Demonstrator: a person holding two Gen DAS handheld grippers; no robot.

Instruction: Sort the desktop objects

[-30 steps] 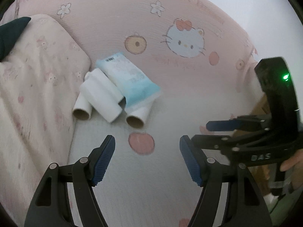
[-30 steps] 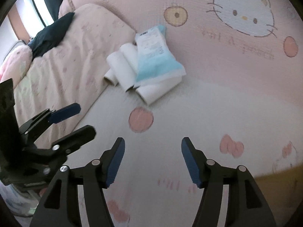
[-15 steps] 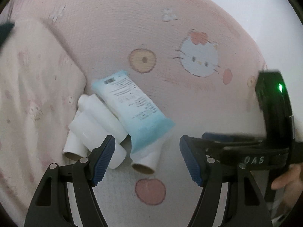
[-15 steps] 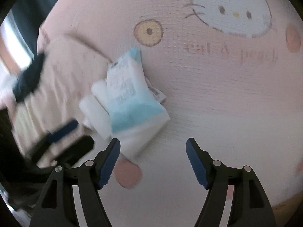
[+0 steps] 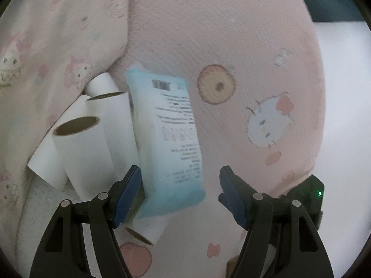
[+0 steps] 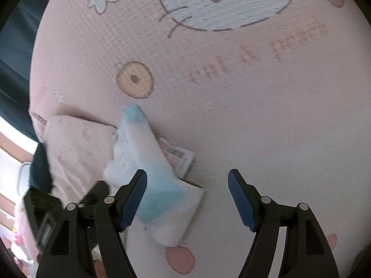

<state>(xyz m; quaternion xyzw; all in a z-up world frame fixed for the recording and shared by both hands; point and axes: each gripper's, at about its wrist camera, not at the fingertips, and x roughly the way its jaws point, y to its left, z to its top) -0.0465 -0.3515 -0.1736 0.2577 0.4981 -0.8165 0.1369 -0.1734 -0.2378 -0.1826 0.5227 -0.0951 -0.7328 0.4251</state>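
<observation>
**A:** ok so what's the biggest thing here?

**B:** the pink cartoon-cat sheet (image 5: 231,34), it covers the whole bed. Peach prints and a white cat face on it. Next up is the pale patterned pillow (image 5: 58,34) on the left in the left wrist view, lying on the sheet.

**A:** and the stuff to sort?

**B:** all bunched up right against the pillow's edge. A light blue packet (image 5: 169,139) with a barcode and printed text lies on top of a few white paper tubes (image 5: 81,148) with brown cardboard cores. One tube pokes out from under the near end of the packet. From the right wrist view there's also some flat printed thing under the packet (image 6: 139,162), too blurry to read.

**A:** tools?

**B:** left tool (image 5: 179,194) has its jaws spread wide, holding nothing, hovering right over the packet's near end, which sits between the blue pads but isn't pinched. Right tool (image 6: 187,199) has just been opening and its jaws stand wide too, nothing held. The packet's corner is just behind its left pad, the gap itself is over bare sheet.
</observation>
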